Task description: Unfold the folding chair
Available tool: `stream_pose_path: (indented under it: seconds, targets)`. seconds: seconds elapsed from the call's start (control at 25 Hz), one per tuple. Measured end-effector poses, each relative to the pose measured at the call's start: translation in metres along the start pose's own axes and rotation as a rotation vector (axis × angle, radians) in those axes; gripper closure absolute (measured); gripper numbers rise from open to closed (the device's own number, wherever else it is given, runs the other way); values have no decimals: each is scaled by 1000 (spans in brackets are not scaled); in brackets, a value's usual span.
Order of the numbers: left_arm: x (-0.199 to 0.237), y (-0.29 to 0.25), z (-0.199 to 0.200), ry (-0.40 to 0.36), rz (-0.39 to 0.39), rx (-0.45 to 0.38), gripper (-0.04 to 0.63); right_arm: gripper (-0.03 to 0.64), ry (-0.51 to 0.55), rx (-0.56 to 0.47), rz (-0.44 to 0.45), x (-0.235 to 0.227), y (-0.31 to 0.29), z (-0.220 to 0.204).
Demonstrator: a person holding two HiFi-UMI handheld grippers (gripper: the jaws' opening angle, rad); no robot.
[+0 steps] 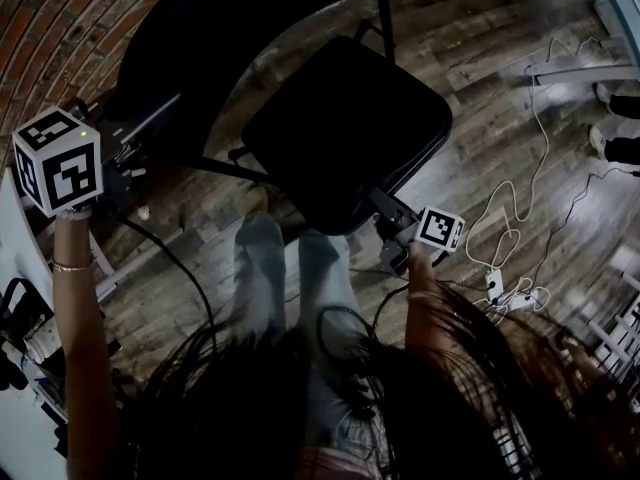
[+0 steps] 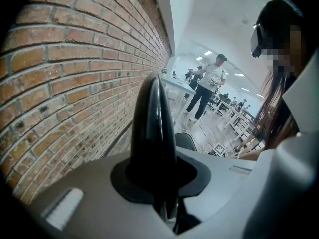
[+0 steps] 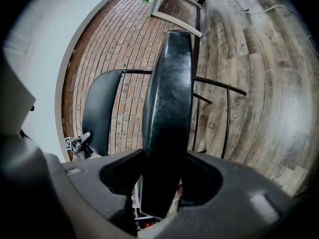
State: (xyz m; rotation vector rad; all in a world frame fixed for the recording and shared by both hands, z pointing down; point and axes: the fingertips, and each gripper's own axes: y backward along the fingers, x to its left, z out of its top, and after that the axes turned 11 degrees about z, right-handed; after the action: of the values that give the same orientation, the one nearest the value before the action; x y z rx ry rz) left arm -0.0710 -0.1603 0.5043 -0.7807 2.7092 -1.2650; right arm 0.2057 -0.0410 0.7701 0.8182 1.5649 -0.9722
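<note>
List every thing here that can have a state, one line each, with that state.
folding chair seat: swung down away from the back, broad face up, looks largely unfolded.
folding chair backrest: raised by the brick wall.
left gripper: shut on the folding chair backrest's edge.
right gripper: shut on the folding chair seat's near edge.
white cable: lying loose on the wood floor.

Tight left, open right
Brick wall [image 1: 60, 18] crowds my left gripper [image 1: 128, 165] behind the folding chair [image 1: 345, 133]; the person's legs [image 1: 262, 268] block the gap below it near my right gripper [image 1: 385, 213]; bare wood floor [image 1: 500, 98] to the right, with loose cables [image 1: 512, 298] across it.
</note>
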Motion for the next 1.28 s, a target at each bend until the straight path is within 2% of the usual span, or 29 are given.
stream_pose_path:
  seconds: [0.8,1.12,1.28]
  targets:
    - [-8,-2,-7,43,-45,1,529,407,-32,10,19,-18,12,-9]
    - [-17,-3,-12,41,-43,-8,529,403,-38,9,-2,-29,21,-13]
    - [-18,-5,-14,45,-47,-10,529,402,-5,8,0,-33,23,-12]
